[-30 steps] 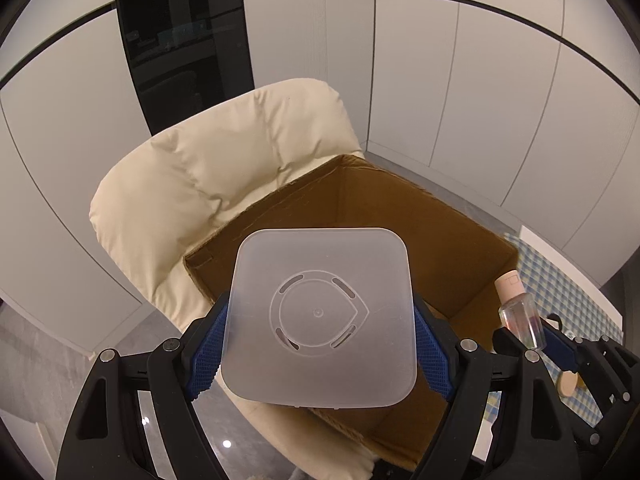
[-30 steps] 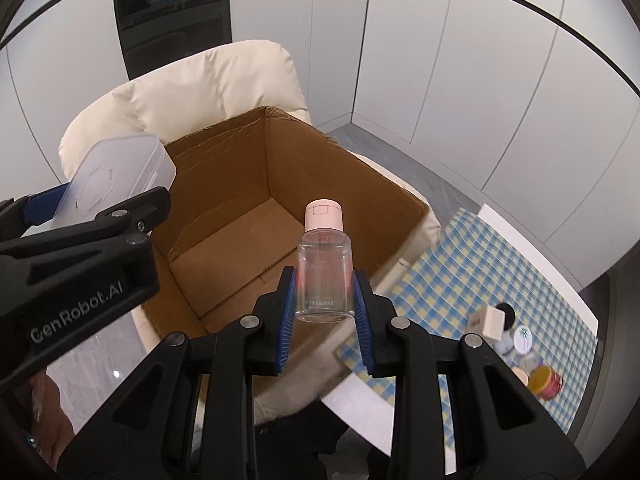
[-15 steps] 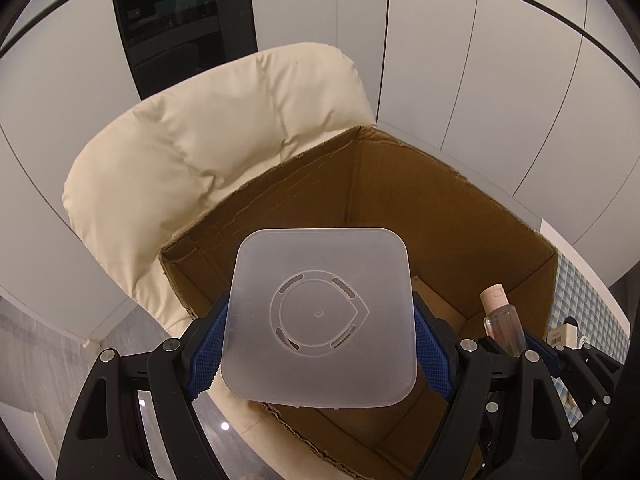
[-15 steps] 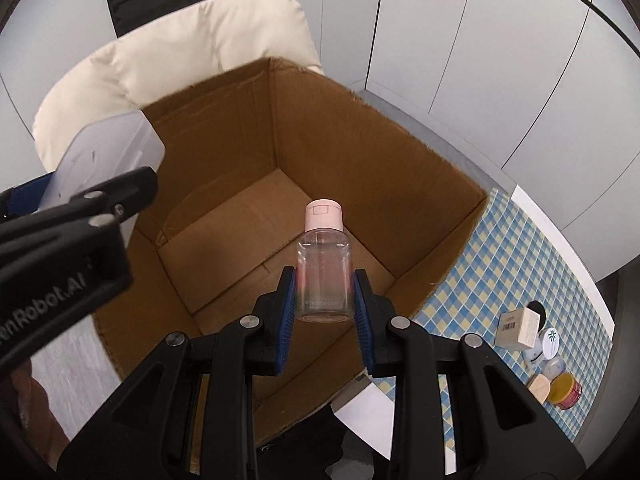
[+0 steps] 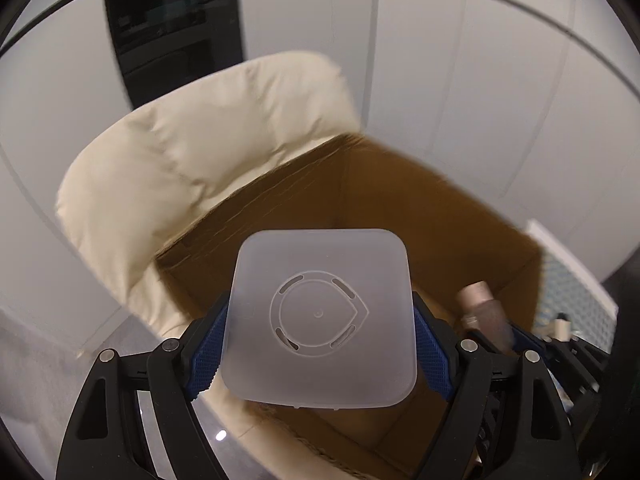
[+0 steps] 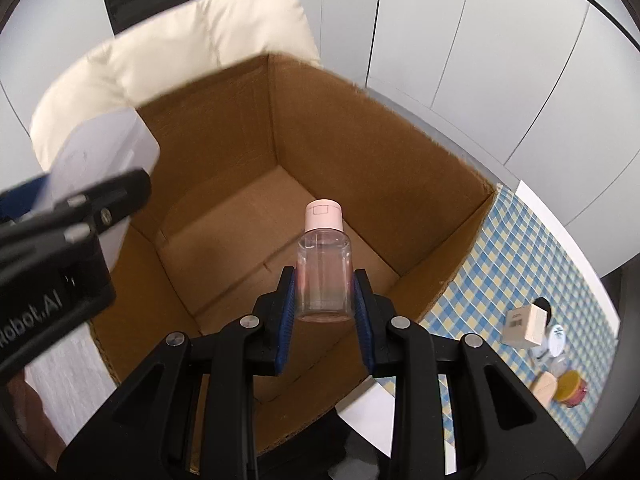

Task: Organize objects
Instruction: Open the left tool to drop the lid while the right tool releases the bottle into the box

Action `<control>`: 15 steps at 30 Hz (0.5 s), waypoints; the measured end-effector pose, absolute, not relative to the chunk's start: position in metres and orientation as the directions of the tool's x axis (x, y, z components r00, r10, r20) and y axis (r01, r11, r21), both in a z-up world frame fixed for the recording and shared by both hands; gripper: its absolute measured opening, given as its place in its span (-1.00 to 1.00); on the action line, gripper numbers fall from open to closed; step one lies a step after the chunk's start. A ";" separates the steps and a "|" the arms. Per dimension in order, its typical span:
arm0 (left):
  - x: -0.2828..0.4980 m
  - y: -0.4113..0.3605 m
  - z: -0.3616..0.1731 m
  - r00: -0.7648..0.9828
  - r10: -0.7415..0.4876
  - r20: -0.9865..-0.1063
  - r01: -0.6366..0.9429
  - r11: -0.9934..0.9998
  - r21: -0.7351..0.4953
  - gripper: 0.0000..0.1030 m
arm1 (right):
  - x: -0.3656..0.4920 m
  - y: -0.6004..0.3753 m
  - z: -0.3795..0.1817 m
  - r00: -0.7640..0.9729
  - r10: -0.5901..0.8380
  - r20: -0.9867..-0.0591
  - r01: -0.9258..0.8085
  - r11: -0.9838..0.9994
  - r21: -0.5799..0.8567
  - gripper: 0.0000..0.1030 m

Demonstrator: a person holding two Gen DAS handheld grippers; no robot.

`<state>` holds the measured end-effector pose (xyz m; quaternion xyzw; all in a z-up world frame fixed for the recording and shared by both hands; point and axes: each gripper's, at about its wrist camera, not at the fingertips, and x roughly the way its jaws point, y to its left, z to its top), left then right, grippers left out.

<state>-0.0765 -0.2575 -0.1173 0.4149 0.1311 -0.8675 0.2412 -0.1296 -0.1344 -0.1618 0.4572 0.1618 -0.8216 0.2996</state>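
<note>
My left gripper (image 5: 320,344) is shut on a frosted square plastic container (image 5: 320,316), held bottom-forward over the near left corner of an open brown cardboard box (image 5: 420,208). The container also shows in the right wrist view (image 6: 108,160). My right gripper (image 6: 324,292) is shut on a small clear bottle with a pink cap (image 6: 324,264), held upright above the box's bare floor (image 6: 240,232). The bottle appears blurred in the left wrist view (image 5: 484,312).
The box sits on a cream padded armchair (image 5: 192,152). A blue-and-yellow checked cloth (image 6: 532,264) lies to the right, with a small wooden-coloured box (image 6: 524,326), jars and a yellow-lidded pot (image 6: 570,388). White wall panels stand behind.
Both grippers have moved forward over the box with their loads; the box interior now fills more of both views. Grips are unchanged.
</note>
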 end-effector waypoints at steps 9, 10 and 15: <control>-0.074 -0.251 -0.115 -0.523 -0.303 -0.796 0.520 -0.854 -0.016 0.99 | -0.135 -0.116 -0.147 -0.442 -0.361 -0.821 0.591 -0.806 0.037 1.00; -0.074 -0.252 -0.115 -0.522 -0.306 -0.796 0.521 -0.854 -0.013 0.99 | -0.135 -0.116 -0.147 -0.446 -0.355 -0.822 0.591 -0.806 0.028 1.00; -0.073 -0.253 -0.114 -0.514 -0.328 -0.793 0.530 -0.848 0.007 0.99 | -0.133 -0.116 -0.147 -0.442 -0.351 -0.826 0.595 -0.803 0.023 1.00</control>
